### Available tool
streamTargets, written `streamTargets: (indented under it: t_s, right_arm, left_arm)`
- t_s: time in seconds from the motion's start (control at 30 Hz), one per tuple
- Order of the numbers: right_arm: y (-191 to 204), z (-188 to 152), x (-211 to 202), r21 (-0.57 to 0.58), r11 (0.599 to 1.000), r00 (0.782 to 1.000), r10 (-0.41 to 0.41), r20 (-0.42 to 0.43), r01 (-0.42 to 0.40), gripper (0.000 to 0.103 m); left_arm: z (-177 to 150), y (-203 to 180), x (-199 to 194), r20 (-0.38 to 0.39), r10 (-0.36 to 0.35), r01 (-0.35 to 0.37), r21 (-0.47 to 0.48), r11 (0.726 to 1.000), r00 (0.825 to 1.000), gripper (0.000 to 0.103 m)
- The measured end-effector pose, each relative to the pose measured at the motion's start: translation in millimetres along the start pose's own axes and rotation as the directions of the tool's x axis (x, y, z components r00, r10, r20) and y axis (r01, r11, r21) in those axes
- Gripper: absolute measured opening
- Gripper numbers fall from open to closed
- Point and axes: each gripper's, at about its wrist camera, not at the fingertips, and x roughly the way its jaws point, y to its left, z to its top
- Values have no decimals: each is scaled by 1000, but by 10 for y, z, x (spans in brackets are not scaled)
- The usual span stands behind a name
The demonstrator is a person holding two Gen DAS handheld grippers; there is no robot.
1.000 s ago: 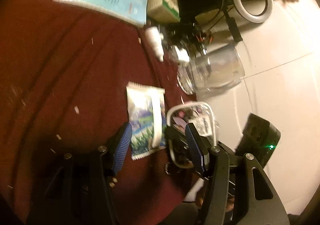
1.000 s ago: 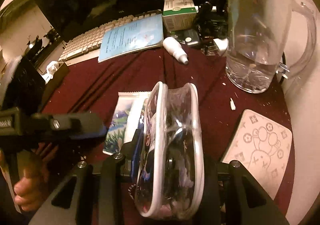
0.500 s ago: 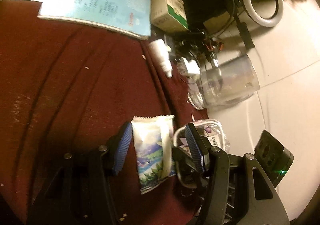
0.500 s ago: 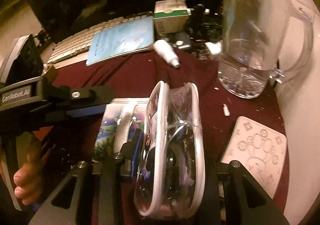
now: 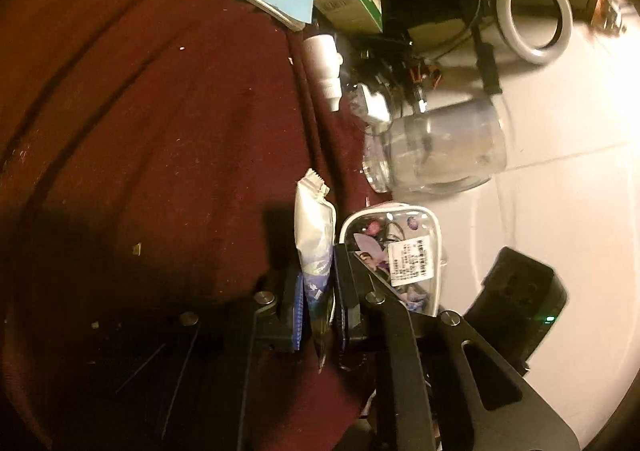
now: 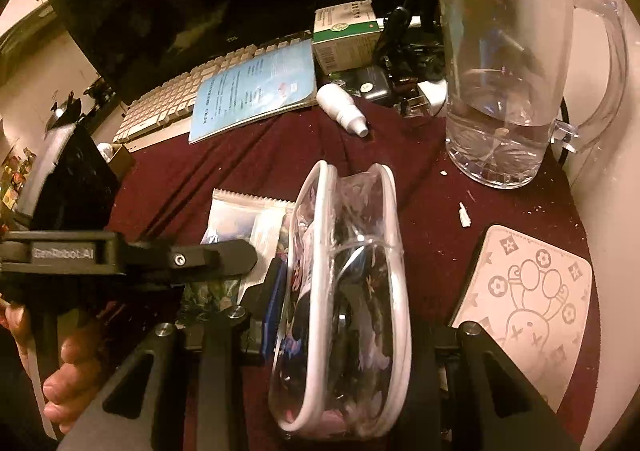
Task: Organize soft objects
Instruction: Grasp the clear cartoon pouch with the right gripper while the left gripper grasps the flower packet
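Observation:
A white sachet with a blue and green print stands crumpled between the fingers of my left gripper. The jaws are closing and the pads press on its lower half. From the right wrist the sachet lies on the maroon cloth, with the left gripper over its near end. My right gripper is shut on a clear zip pouch with white piping, held upright just right of the sachet. The pouch shows a barcode label in the left wrist view.
A glass jug stands at the back right, a printed coaster lies at the right. A white dropper bottle, a blue booklet, a green-white box and a keyboard line the back. A person's hand grips the left tool.
My left gripper came down over the sachet and its jaws closed in, folding the flat sachet upright between them. The right gripper kept still with the pouch.

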Motion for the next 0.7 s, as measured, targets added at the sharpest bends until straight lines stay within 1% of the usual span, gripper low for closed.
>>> streamTargets:
  t_s: [0.1,0.23,0.43,0.47,0.5,0.6,0.67,0.7]
  right_arm:
    - [-26,-11,-26,17,1000,1000,1,2,-2,32]
    - [-68,-23,-69,45,999,1000,29,4,-30,32]
    - [-63,-50,-215,47,999,999,-18,40,16,32]
    - [-51,-46,-248,47,998,998,-38,46,36,32]
    - [-25,-41,-287,43,998,997,-55,54,53,32]
    - [128,8,-392,12,999,995,-50,83,49,32]
    - [254,53,-383,-12,998,994,-63,87,65,32]
    - [314,75,-353,-26,994,991,-107,83,110,32]
  left_arm:
    - [-55,-31,-88,22,28,-28,20,999,999,12]
    - [-104,-18,-221,36,6,-6,16,1000,999,12]
    - [-182,40,-489,74,-39,39,4,999,996,12]
    - [-203,61,-548,83,-49,49,-2,999,995,12]
    - [-216,70,-585,89,-50,50,-6,999,995,11]
    - [-274,73,-758,123,-49,49,3,999,991,12]
    - [-323,88,-913,154,-42,41,7,999,987,11]
    - [-340,77,-1007,175,-34,32,15,999,984,12]
